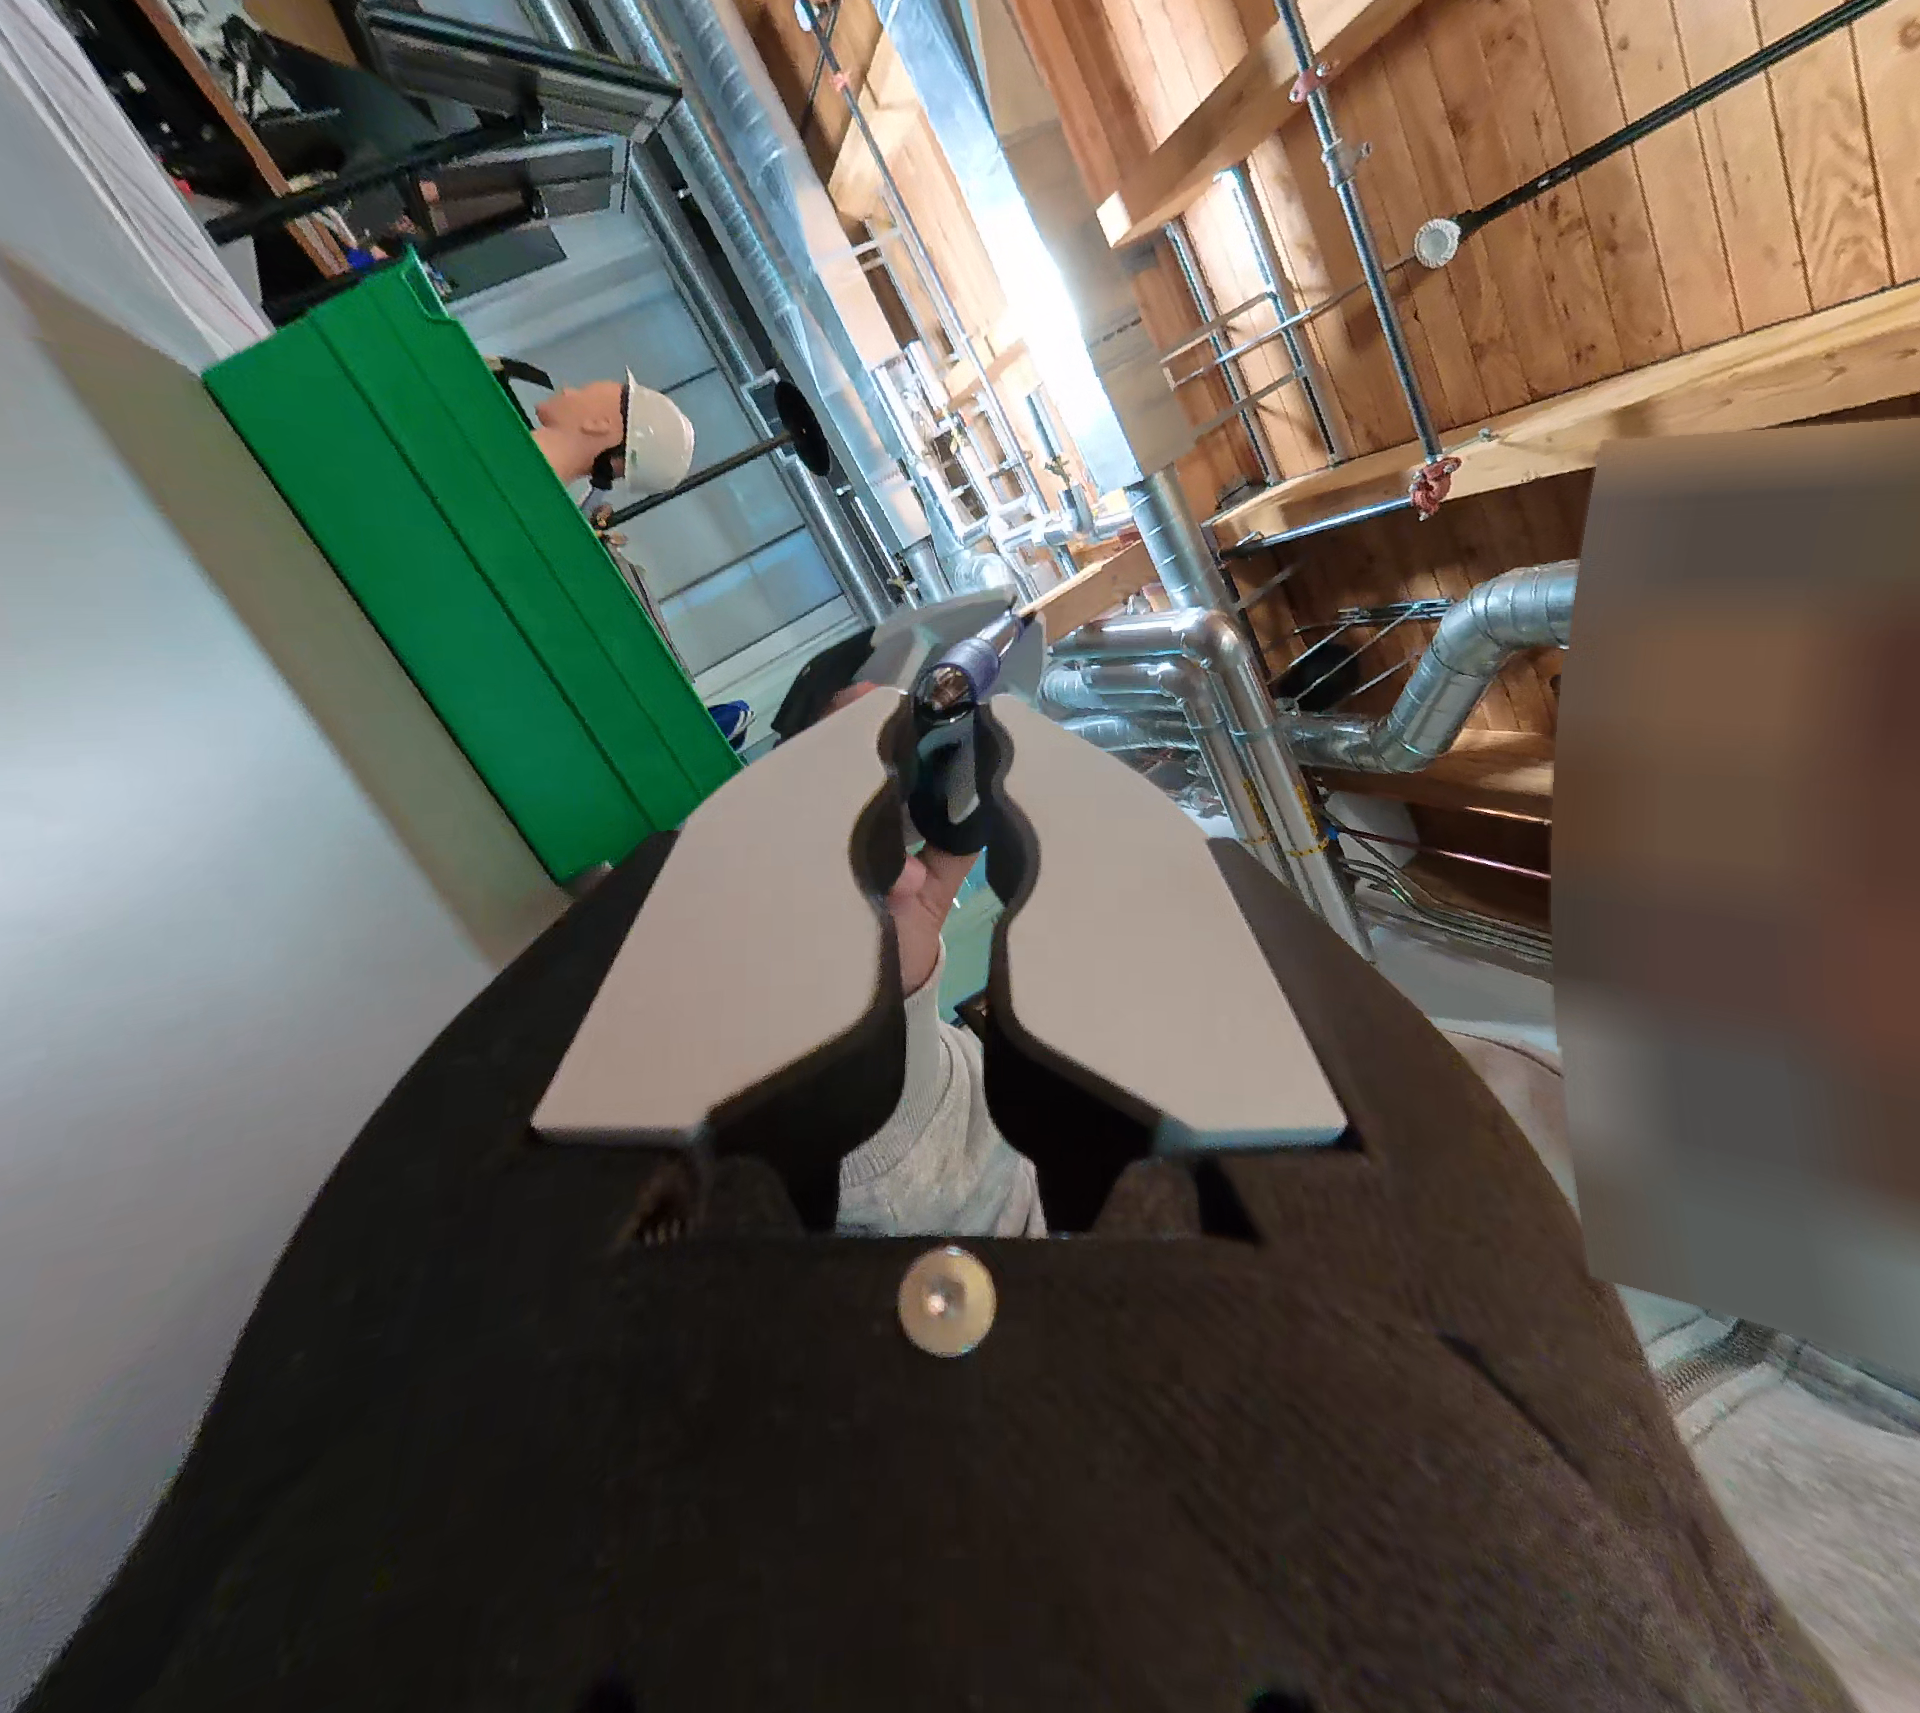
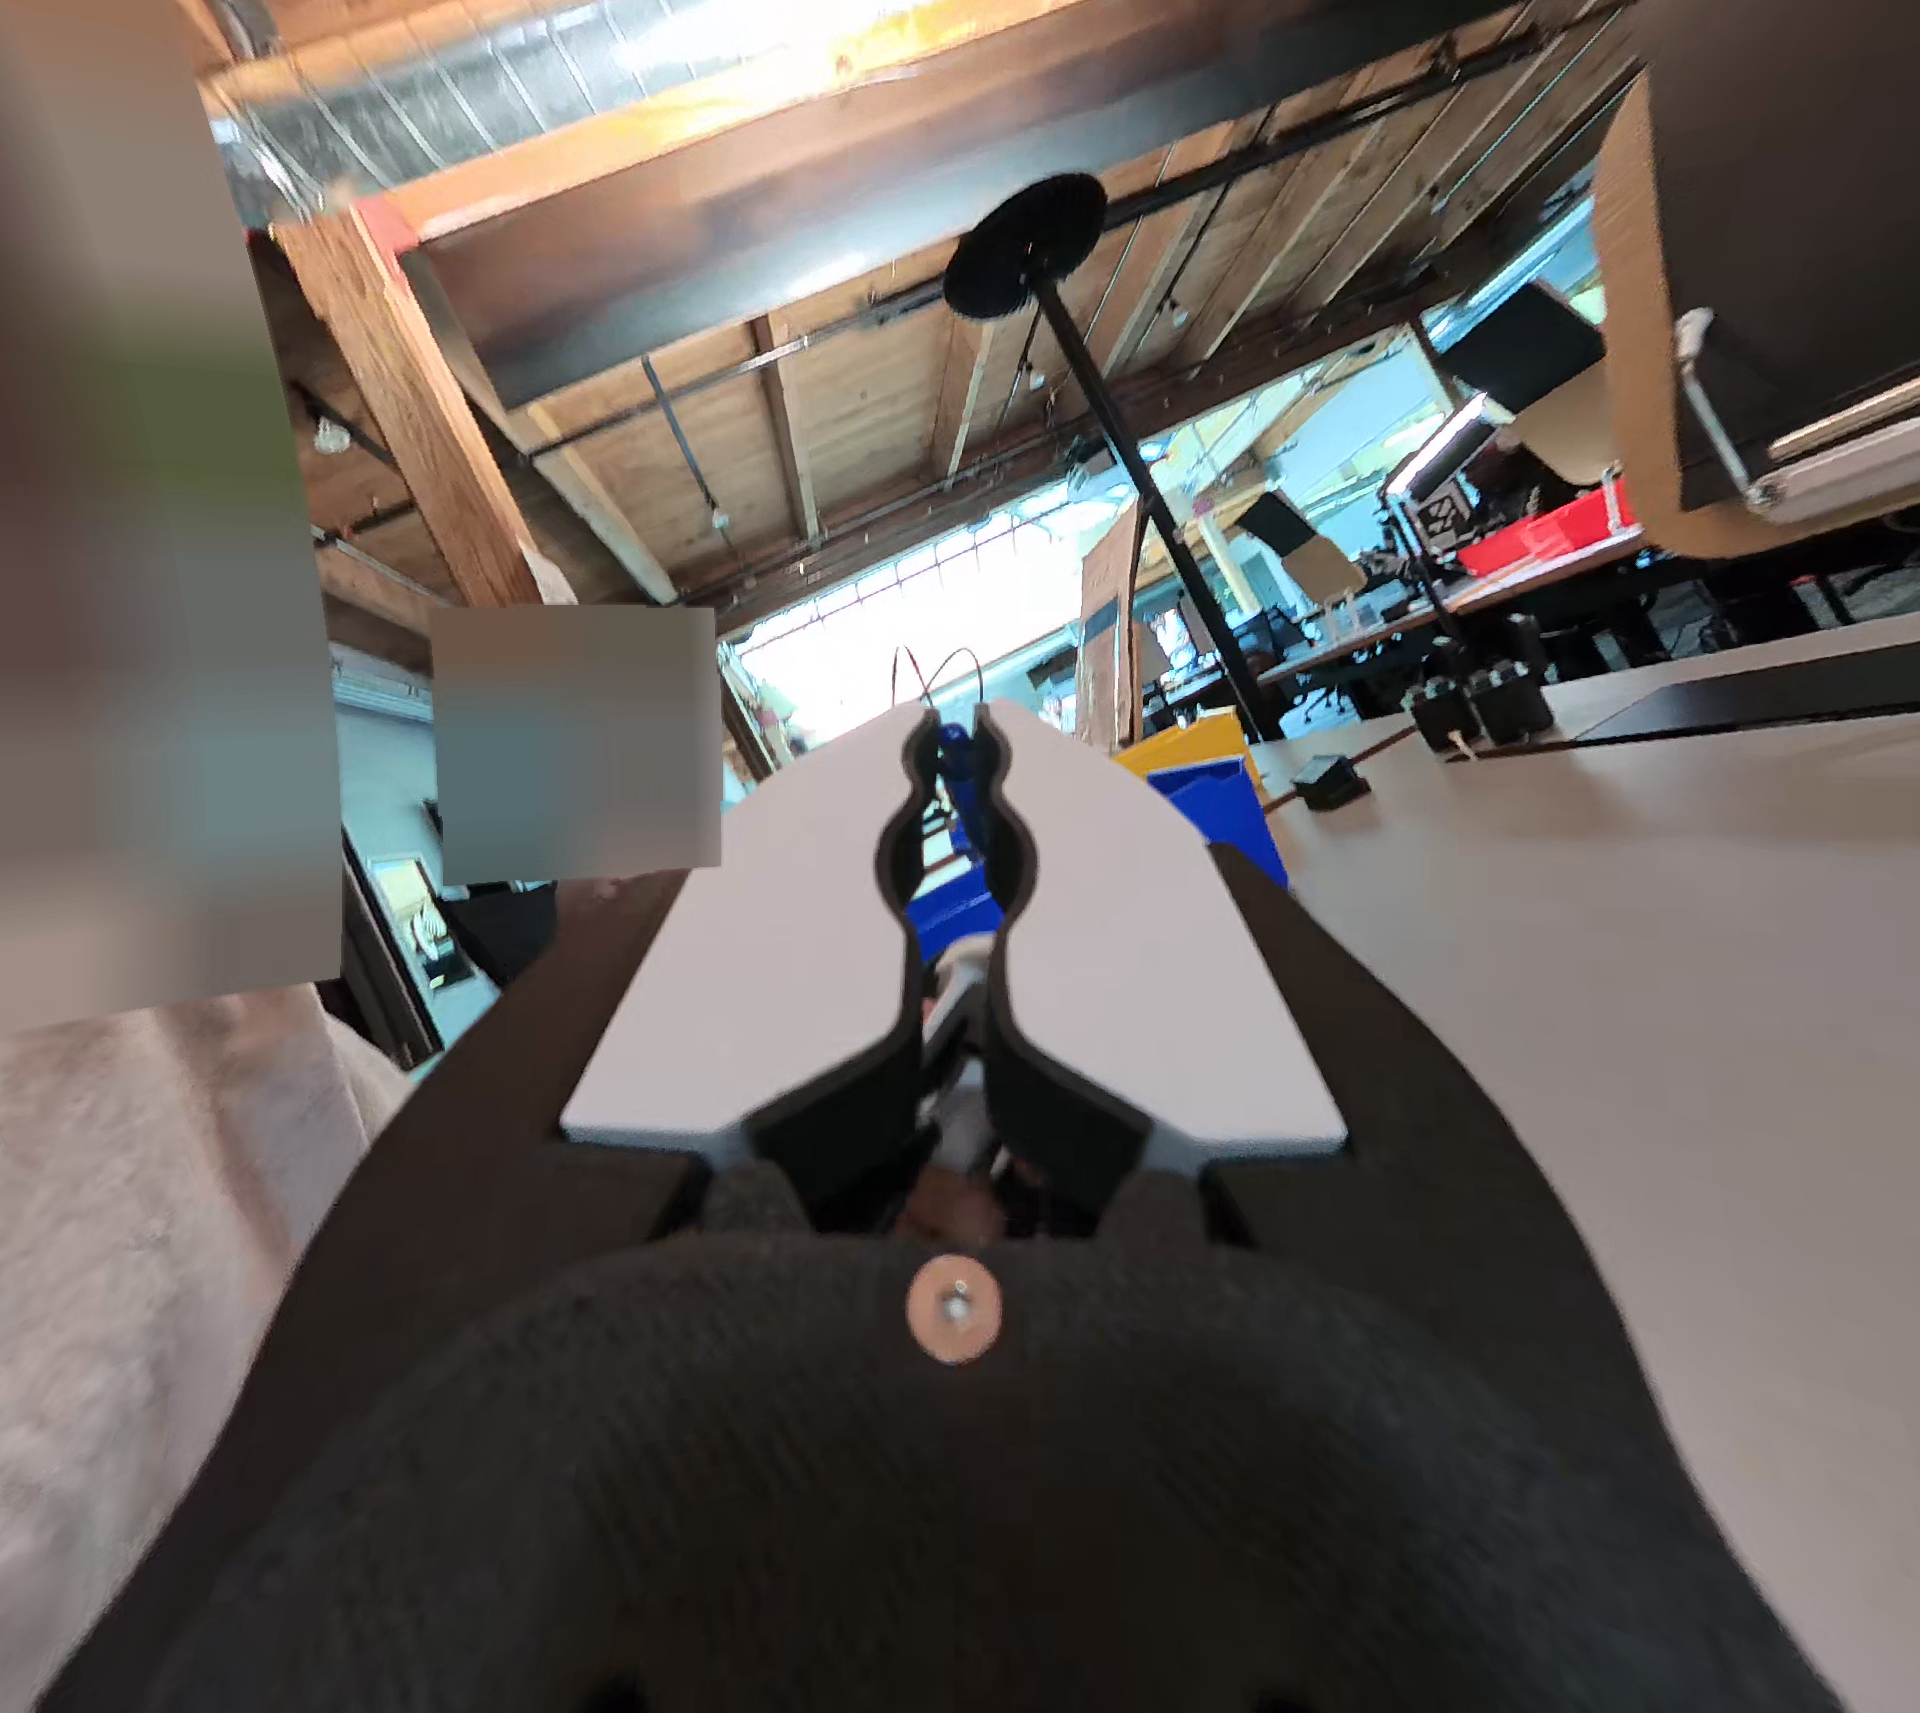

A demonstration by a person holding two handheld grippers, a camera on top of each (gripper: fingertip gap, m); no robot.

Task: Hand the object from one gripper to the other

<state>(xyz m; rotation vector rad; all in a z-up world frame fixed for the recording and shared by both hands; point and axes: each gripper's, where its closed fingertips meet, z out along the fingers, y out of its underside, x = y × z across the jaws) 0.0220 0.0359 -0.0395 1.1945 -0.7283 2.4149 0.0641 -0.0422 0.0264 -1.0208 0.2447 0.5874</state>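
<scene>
Blue-and-metal, pen-like, the object (image 1: 961, 676) is pinched at once by the left tongs (image 1: 948, 707) and right tongs (image 2: 958, 718), raised off the tabletop (image 2: 1558, 936); judged light, stiff, best gripped mid-barrel.

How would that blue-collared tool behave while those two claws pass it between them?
Probably stiff: the blue-collared tool looks straight and unbent between the left gripper and the right gripper. Its shiny metal end may be slippery, and its round body might roll if set down. The black grip section probably holds better.
</scene>
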